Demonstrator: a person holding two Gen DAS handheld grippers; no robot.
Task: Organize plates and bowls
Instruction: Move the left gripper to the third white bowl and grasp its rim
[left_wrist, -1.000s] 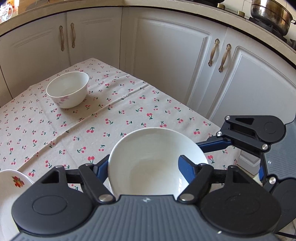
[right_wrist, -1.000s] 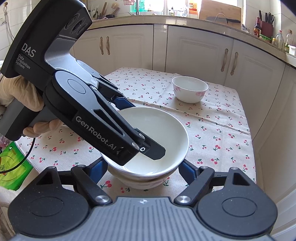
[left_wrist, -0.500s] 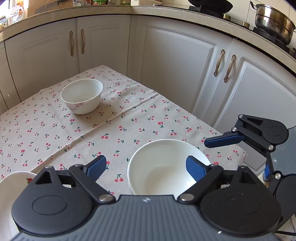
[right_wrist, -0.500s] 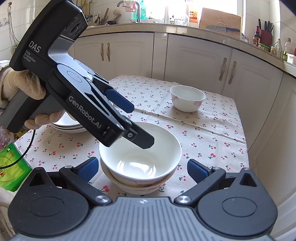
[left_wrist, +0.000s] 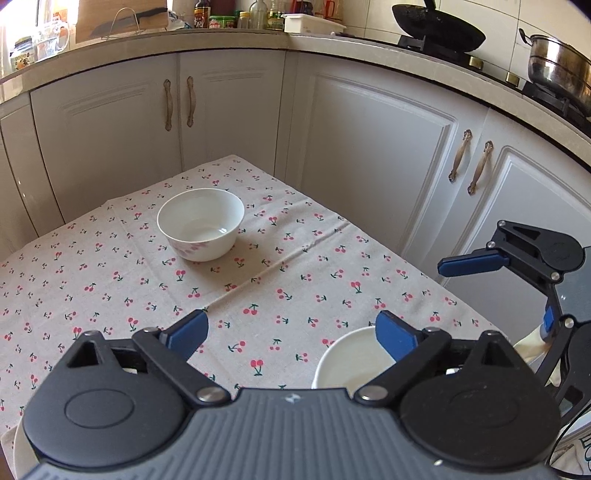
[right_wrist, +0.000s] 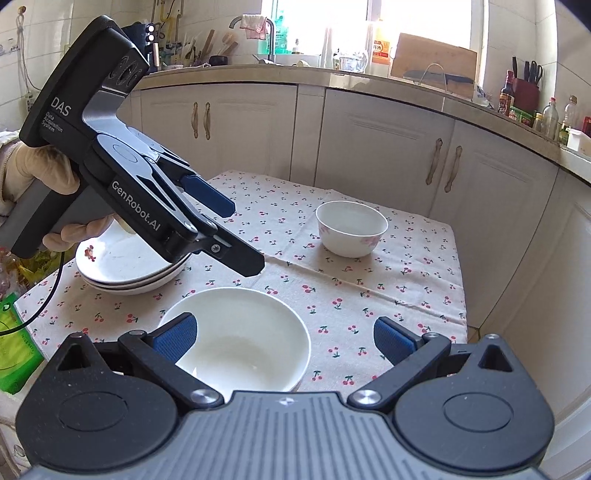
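Standing wide and empty, both tongs (right_wrist: 284, 338), nested bowls (right_wrist: 240, 332), one lone bowl (right_wrist: 351, 227), three stacked plates (right_wrist: 125, 266)

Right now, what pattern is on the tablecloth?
Small red cherries with green stems on a beige tablecloth, clearest in the left wrist view.

I am in a home kitchen: ahead of my gripper white cabinets (left_wrist: 229, 110) run under a counter (right_wrist: 332, 77), a wok (left_wrist: 439, 33) and steel pot (left_wrist: 557, 70) off to the right.
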